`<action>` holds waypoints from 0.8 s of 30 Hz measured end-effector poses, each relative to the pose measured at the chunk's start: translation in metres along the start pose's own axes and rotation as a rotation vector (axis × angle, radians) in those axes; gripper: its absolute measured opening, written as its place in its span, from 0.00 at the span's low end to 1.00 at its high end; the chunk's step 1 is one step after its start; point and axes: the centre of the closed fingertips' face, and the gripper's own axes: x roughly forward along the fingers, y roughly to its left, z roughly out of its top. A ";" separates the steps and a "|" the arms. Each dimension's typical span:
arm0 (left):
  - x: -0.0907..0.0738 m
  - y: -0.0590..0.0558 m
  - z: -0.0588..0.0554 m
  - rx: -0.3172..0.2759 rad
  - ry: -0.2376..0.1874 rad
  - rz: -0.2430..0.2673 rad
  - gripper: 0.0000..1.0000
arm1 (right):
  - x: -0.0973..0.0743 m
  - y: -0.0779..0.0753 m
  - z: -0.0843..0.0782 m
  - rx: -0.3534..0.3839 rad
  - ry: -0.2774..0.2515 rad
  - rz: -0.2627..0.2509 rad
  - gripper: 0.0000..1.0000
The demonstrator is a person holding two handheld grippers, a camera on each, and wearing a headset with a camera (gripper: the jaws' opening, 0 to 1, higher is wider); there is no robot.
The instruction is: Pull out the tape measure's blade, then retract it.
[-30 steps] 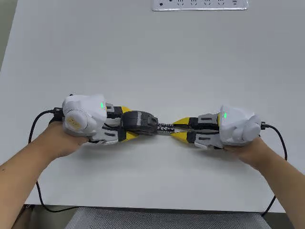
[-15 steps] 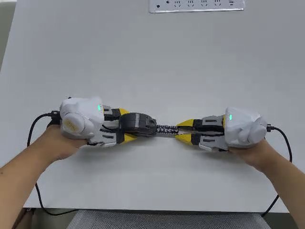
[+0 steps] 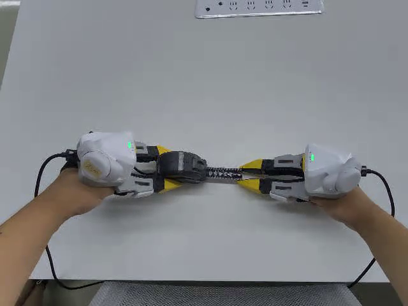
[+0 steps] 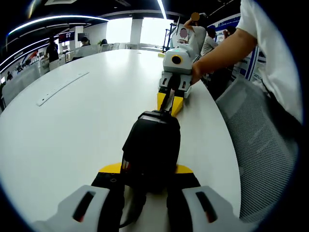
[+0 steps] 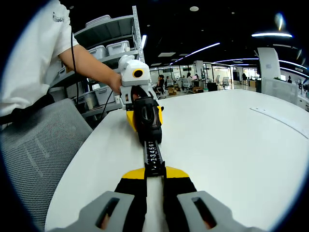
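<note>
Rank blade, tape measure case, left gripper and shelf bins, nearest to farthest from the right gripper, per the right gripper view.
1. blade, low centre, between the jaws.
2. tape measure case, ahead along the blade.
3. left gripper, body behind the case.
4. shelf bins, beyond the table, upper left.

Left gripper (image 3: 171, 167), right gripper (image 3: 246, 173): white rounded shells, green LEDs, black jaws with yellow tips. Black cable (image 3: 43, 167) off each rear. White short sleeve (image 5: 38, 48), upper left.

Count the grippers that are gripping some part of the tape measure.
2. The left gripper is shut on the tape measure at the left; the right gripper is shut on the end of its blade, pulled out toward the right.
</note>
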 end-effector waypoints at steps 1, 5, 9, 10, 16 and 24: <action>0.000 0.000 0.000 -0.001 0.000 0.000 0.30 | -0.001 0.000 0.000 0.002 0.000 -0.003 0.09; 0.000 0.000 0.000 -0.002 0.000 0.002 0.30 | -0.005 -0.001 0.000 0.016 -0.008 -0.005 0.09; 0.000 0.000 0.000 -0.001 0.001 0.003 0.30 | -0.008 -0.001 -0.002 0.019 -0.009 -0.009 0.09; 0.000 0.000 0.000 -0.001 0.001 0.003 0.30 | -0.009 -0.001 -0.002 0.024 -0.010 -0.009 0.09; 0.000 0.000 0.000 -0.009 0.000 0.005 0.30 | -0.011 -0.003 -0.002 0.026 -0.013 -0.013 0.09; 0.000 0.000 0.001 -0.009 -0.002 0.003 0.30 | -0.017 -0.003 -0.004 0.031 -0.016 -0.018 0.09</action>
